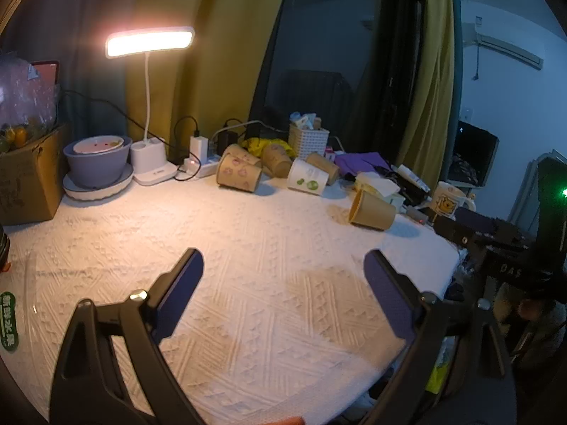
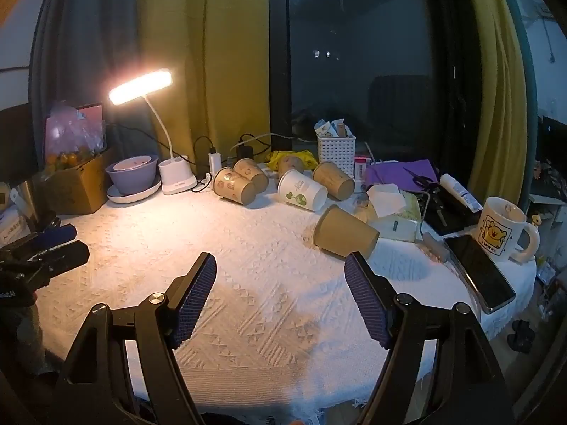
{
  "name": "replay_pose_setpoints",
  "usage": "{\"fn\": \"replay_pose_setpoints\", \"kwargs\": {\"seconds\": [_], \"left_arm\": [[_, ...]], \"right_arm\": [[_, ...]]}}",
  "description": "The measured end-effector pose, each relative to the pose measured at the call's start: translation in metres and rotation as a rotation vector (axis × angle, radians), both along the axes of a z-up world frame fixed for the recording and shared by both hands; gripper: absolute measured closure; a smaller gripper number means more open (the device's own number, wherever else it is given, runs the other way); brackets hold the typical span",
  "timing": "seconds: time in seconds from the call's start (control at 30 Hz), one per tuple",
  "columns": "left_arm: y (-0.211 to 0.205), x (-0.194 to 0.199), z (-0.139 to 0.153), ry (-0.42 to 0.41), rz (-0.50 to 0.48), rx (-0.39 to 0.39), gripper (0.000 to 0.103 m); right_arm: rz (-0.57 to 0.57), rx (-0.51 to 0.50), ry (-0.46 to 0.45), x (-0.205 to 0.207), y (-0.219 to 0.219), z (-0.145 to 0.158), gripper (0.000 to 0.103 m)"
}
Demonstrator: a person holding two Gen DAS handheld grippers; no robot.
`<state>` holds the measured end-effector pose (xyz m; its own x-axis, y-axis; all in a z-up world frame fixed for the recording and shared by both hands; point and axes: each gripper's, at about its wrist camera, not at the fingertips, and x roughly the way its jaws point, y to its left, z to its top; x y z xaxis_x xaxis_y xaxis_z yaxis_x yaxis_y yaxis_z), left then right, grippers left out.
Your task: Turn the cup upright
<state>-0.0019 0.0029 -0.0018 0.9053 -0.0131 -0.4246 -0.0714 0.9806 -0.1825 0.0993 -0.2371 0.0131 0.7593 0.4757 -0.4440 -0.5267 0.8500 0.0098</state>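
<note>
A plain brown paper cup [image 2: 344,233] lies on its side on the white cloth, its mouth to the left; it also shows in the left wrist view [image 1: 371,209]. My right gripper [image 2: 280,265] is open and empty, its right finger [image 2: 366,299] just in front of that cup. My left gripper [image 1: 283,262] is open and empty over the bare cloth, well short of the cups. It appears at the left edge of the right wrist view [image 2: 53,248]. Several more paper cups lie tipped at the back, among them a white one [image 2: 301,190].
A lit desk lamp [image 2: 140,85], a purple bowl on a plate [image 2: 133,177] and a cardboard box [image 2: 76,186] stand back left. A white basket [image 2: 336,152], tissue box [image 2: 397,223], phone [image 2: 478,272] and bear mug [image 2: 503,232] crowd the right. The table edge [image 2: 354,403] is near.
</note>
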Motion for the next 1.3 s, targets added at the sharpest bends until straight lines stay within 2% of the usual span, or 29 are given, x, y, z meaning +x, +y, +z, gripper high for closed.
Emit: {"fn": "replay_pose_setpoints", "kwargs": {"seconds": [1.3], "left_arm": [[-0.007,0.002,0.004,-0.006,-0.014,0.019,0.01]], "right_arm": [[0.001,0.003,-0.005,-0.002,-0.003,0.003,0.025]]}}
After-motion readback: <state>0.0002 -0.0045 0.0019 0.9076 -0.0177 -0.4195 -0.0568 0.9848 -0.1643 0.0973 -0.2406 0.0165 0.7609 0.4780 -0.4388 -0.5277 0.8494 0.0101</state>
